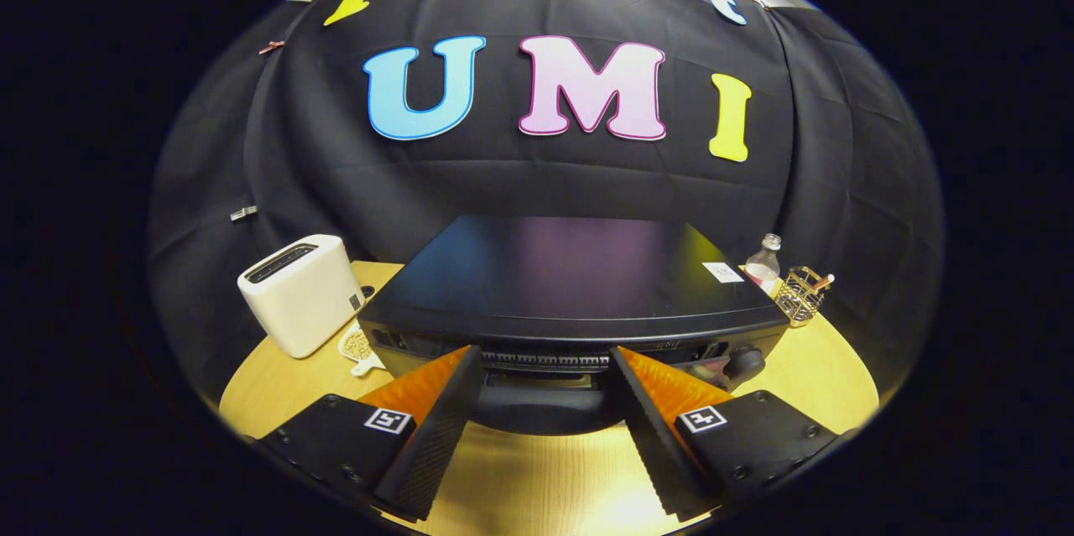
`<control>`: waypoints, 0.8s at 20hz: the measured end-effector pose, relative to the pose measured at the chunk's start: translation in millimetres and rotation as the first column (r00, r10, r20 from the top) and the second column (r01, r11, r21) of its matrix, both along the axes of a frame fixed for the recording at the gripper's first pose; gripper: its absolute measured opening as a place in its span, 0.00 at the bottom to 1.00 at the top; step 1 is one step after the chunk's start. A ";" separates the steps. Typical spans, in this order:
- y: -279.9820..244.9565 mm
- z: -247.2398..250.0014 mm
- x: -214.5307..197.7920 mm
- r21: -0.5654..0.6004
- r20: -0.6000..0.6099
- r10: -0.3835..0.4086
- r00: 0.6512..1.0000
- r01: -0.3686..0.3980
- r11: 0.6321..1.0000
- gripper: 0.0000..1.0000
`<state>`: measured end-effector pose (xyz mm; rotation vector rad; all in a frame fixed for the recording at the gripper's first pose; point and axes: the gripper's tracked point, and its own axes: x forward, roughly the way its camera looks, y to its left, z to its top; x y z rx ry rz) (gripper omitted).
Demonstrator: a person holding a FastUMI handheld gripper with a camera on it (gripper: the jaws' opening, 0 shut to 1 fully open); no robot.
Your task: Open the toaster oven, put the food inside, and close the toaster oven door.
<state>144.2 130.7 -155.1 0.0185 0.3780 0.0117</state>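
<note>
My fingers [545,364] are spread apart and cover part of the toaster oven [575,293] front, so I cannot tell whether its door is shut. The food [359,349] beside the white toaster [300,293] is half hidden, too small to identify. The wire basket [801,294] holds something unclear.

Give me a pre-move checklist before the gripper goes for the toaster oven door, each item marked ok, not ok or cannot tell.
1. Gripper open, nothing between its fingers: ok.
2. Gripper lined up with the toaster oven, fingertips at its upper front edge: ok.
3. Door handle just ahead, between the fingers: ok.
4. Door shut: cannot tell, the front is seen from steeply above.
5. White toaster, bottle and wire basket stand beside the oven, away from the door: ok.
6. Food to load located: cannot tell.
</note>
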 end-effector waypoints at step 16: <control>6.2 -50.2 -99.5 -0.053 -0.120 0.173 0.978 -0.180 0.982 1.00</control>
